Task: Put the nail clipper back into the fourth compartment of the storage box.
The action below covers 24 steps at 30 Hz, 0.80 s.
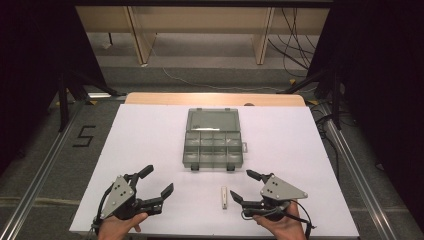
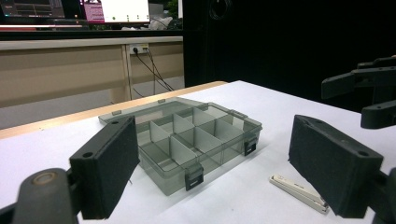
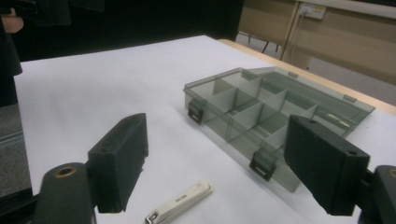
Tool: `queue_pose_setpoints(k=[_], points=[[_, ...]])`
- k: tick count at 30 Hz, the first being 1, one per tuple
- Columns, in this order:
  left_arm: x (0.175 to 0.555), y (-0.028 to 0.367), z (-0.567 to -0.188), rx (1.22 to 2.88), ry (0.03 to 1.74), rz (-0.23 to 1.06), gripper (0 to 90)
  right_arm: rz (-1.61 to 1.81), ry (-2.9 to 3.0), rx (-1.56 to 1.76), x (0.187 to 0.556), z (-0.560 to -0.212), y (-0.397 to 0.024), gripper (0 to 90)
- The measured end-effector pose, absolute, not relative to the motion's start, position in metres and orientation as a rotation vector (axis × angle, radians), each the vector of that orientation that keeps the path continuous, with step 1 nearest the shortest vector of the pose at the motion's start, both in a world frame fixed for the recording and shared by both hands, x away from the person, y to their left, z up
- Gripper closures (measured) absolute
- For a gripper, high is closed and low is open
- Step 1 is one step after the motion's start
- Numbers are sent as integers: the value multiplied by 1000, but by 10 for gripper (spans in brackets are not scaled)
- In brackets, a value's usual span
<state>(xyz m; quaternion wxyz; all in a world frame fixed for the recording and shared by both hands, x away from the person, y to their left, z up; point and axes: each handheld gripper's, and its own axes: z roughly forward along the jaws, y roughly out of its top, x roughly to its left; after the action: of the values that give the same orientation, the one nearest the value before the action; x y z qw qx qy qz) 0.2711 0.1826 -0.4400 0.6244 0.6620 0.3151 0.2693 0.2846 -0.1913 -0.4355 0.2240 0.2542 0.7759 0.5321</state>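
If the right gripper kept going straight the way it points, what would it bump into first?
Probably the small white nail clipper lying low between the right gripper's open jaws; if it passed above it, the open smoky-grey plastic compartment box comes next. Depth is hard to judge.

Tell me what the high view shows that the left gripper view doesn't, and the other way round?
High view alone: the person's two hands, the left hand and the right hand, each holding a black two-jaw tool, plus the grey floor with a black "5" mark.

Left gripper view alone: lit monitor screens and a wall socket beyond the table.

Both: the white table top, the open, clear grey plastic compartment box with nothing visible inside, the small white nail clipper lying in front of it, and both open tools.
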Motion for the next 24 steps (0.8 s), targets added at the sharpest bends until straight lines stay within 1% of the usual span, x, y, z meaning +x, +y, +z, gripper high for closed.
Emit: queue_pose_setpoints(k=[6, 7, 8, 10, 12, 17, 18, 19, 20, 22, 24], points=[[271, 182, -440, 1526, 720, 617, 154, 1450, 2233, 679, 286, -440, -182, 351], [271, 182, -440, 1526, 720, 617, 154, 1450, 2233, 679, 286, -440, -182, 351], [271, 182, -440, 1526, 720, 616, 154, 1445, 2267, 660, 286, -442, -179, 430], [271, 182, -440, 1527, 720, 616, 154, 1433, 2308, 636, 287, -443, -175, 485], [271, 182, -441, 1528, 719, 616, 155, 1424, 2350, 609, 288, -444, -174, 575], [271, 182, -441, 1530, 719, 617, 155, 1384, 2437, 560, 290, -448, -169, 749], [271, 182, -441, 1531, 718, 618, 155, 1375, 2446, 538, 291, -449, -167, 780], [271, 182, -441, 1531, 718, 618, 155, 1375, 2446, 538, 291, -449, -167, 780], [271, 182, -441, 1531, 718, 617, 155, 1346, 2474, 509, 292, -451, -164, 837], [271, 182, -441, 1531, 717, 617, 155, 1311, 2505, 476, 294, -454, -160, 881], [271, 182, -441, 1531, 717, 618, 155, 1289, 2534, 451, 295, -459, -156, 900]])
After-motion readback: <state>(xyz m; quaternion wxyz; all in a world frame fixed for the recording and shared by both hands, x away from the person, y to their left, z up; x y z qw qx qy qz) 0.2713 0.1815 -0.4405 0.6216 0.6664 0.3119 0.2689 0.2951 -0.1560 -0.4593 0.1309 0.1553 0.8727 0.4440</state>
